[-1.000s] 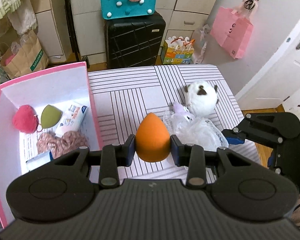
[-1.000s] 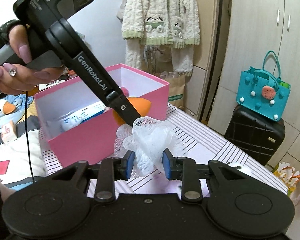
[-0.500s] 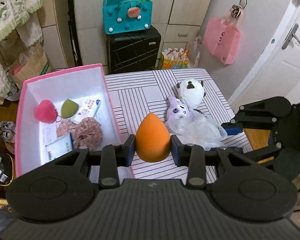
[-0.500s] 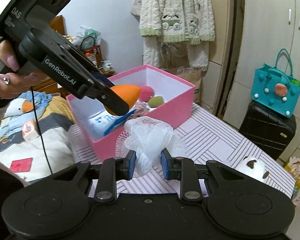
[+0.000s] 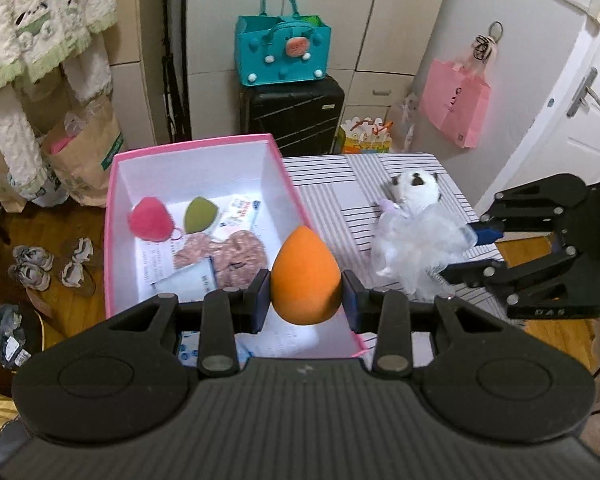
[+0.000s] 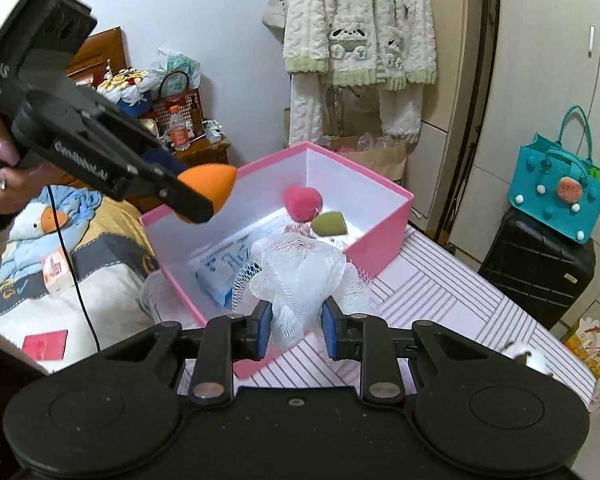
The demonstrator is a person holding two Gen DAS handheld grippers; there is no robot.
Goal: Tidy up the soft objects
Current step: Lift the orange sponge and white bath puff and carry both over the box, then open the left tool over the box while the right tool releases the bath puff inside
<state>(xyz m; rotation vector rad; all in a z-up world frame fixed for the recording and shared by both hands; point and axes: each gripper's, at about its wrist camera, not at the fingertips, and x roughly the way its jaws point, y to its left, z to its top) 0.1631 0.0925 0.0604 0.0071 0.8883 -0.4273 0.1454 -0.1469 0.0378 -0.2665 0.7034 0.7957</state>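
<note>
My left gripper (image 5: 305,297) is shut on an orange egg-shaped sponge (image 5: 305,276) and holds it above the near right part of the pink box (image 5: 196,148); the sponge also shows in the right wrist view (image 6: 208,184). My right gripper (image 6: 295,330) is shut on a white mesh bath puff (image 6: 300,268) and holds it above the striped table beside the box (image 6: 380,240). The puff also shows in the left wrist view (image 5: 420,244). Inside the box lie a pink pompom (image 5: 150,220), a green sponge (image 5: 200,214), a brown scrunchie (image 5: 228,252) and paper packets.
A white plush toy (image 5: 414,188) lies on the striped table (image 5: 332,196) at the far right. A black suitcase (image 5: 292,112) with a teal bag (image 5: 282,52) stands behind the table. A bed (image 6: 60,264) is left of the box. Shoes (image 5: 32,266) lie on the floor.
My left gripper has moved left and up with the orange sponge, from over the table to over the box. My right gripper has lifted the puff higher, toward the box.
</note>
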